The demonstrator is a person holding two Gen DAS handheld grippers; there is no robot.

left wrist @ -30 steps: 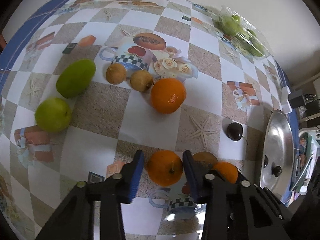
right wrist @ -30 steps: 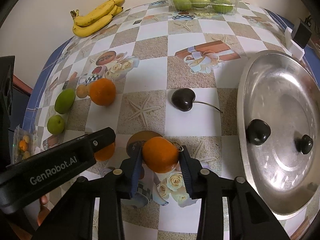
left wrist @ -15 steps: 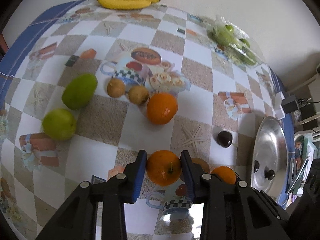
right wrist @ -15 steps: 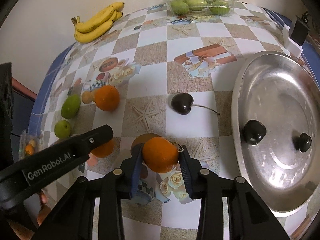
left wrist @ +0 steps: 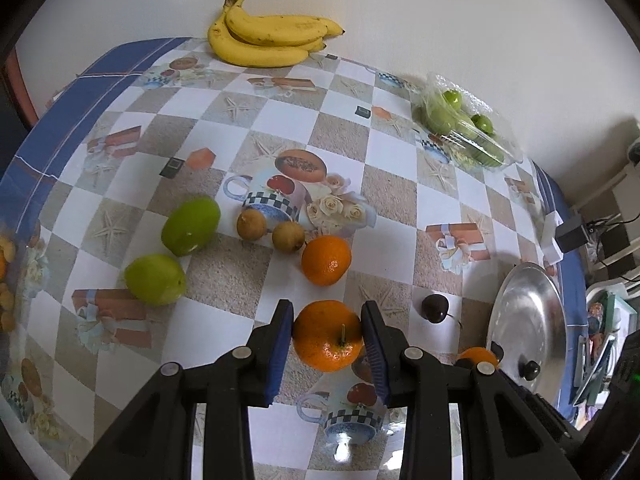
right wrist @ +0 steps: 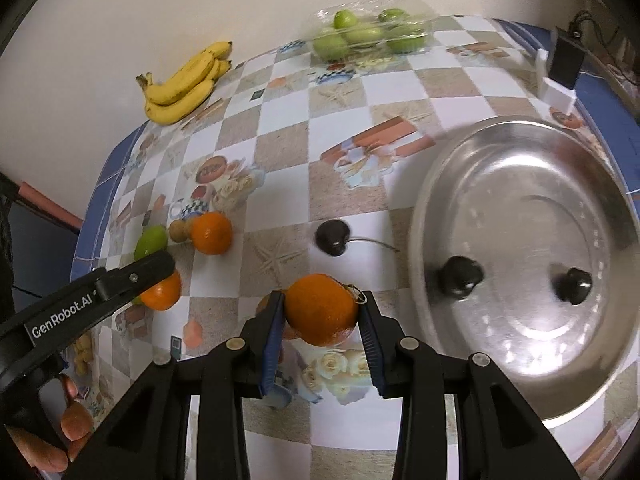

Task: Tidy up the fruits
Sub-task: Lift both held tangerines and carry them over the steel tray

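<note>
My left gripper (left wrist: pixel 326 334) is shut on an orange with a stem (left wrist: pixel 327 335) and holds it above the table. My right gripper (right wrist: pixel 321 312) is shut on another orange (right wrist: pixel 321 309), lifted near the steel tray (right wrist: pixel 528 216). The tray holds two dark cherries (right wrist: pixel 460 276). A third orange (left wrist: pixel 326 260) lies on the cloth by two brown round fruits (left wrist: pixel 251 225), a green mango (left wrist: pixel 191 225) and a green apple (left wrist: pixel 155 279). A loose cherry (right wrist: pixel 333 236) lies left of the tray.
A bunch of bananas (left wrist: pixel 268 38) lies at the table's far edge by the wall. A clear plastic box of green fruits (right wrist: pixel 370 32) stands at the far side. A black and white adapter (right wrist: pixel 560 76) sits beyond the tray. The left gripper's arm (right wrist: pixel 84 300) crosses the right wrist view.
Both grippers have risen with their oranges, so the table looks farther away. The right gripper has shifted towards the tray. The fruit on the cloth has not moved.
</note>
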